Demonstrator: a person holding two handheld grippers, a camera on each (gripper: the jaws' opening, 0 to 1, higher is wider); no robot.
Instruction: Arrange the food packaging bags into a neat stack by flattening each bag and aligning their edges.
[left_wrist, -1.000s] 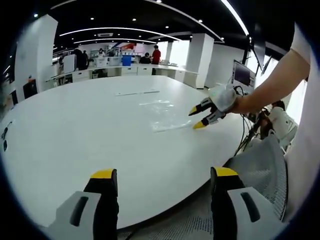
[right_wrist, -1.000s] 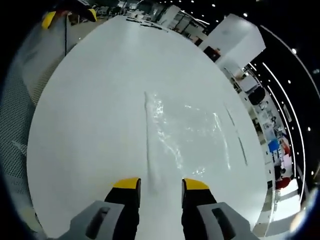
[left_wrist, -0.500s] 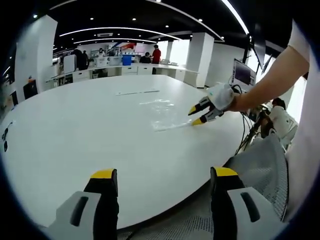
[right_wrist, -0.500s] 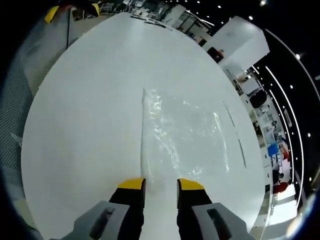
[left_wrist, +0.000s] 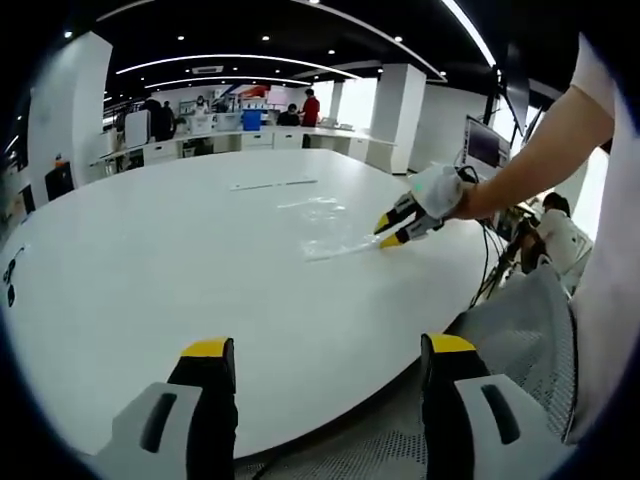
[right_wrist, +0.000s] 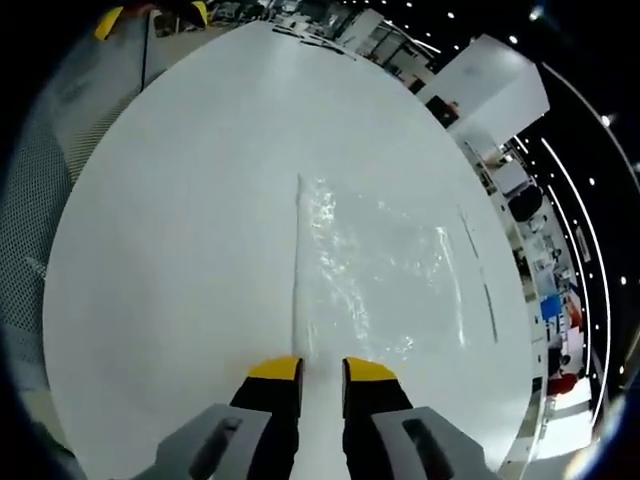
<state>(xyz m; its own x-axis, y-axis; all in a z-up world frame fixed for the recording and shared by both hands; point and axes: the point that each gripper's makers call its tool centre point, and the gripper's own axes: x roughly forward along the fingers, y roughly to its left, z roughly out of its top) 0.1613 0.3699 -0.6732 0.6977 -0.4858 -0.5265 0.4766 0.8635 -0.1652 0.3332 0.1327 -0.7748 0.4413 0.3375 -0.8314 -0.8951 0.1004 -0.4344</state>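
right claw (right_wrist: 322, 368) narrowed onto bag (right_wrist: 385, 262) edge | grip unclear | left claw (left_wrist: 330, 347) open

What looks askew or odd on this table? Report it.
The clear bag on the white table lies crinkled rather than flat, its surface glinting unevenly. The right gripper is at its near edge, jaws almost closed. Nothing looks spilled or damaged.

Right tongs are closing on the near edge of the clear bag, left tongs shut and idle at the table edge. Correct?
One thing is off: the left tongs are wide open, not shut, as the left gripper view shows. The rest holds: they sit idle at the edge of the white table, and the right tongs are narrowed around the near edge of the clear bag.
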